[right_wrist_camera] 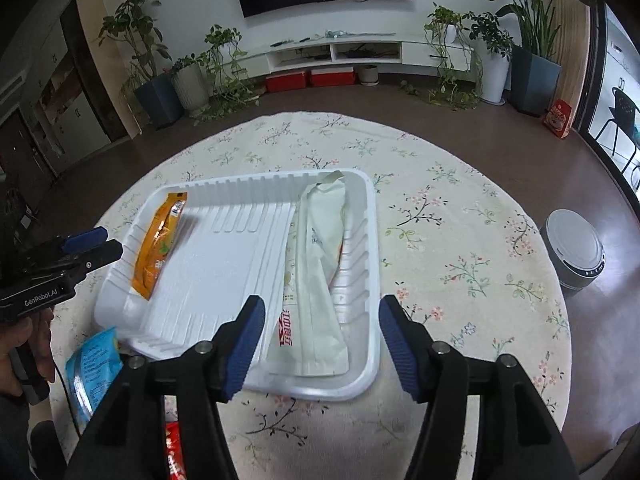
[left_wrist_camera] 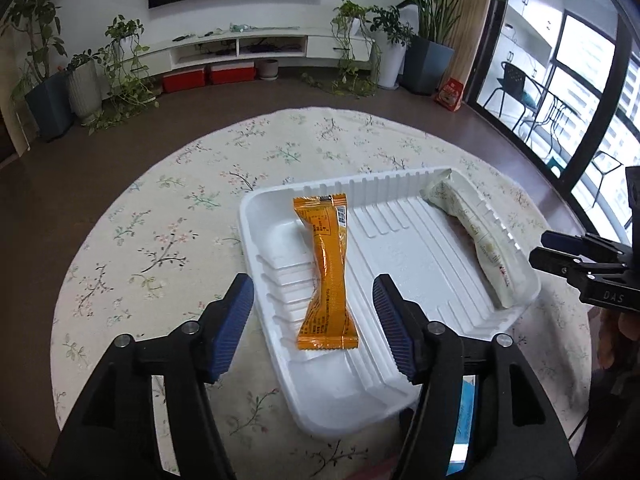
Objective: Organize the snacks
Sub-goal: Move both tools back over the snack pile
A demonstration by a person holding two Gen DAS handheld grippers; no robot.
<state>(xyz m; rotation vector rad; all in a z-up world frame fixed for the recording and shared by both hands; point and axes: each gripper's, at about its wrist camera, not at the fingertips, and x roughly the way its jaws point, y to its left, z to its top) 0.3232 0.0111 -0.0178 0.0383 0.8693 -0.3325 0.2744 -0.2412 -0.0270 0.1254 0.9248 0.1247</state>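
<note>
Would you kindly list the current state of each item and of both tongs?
Left tongs: open, holding nothing, above the orange packet.
Right tongs: open, holding nothing, above the pale packet.
Orange packet: lying in the tray, sealed.
Pale packet: lying in the tray along its right wall.
White tray: upright on the floral cloth.
Blue packet: outside the tray, on the cloth.

Tray: white rectangular foam-like plastic tray, matt, ribbed walls and floor.
Orange snack: orange film-wrapped snack bar, glossy, crimped ends.
Pale snack: cream long snack packet, smooth, low sheen, creased.
Blue packet: light-blue plastic snack bag, shiny, crinkled.
Bench cover: cream floral cloth on the round bench, matt, woven look.
Left gripper: black matt plastic, blue ribbed pads, metal pins.
</note>
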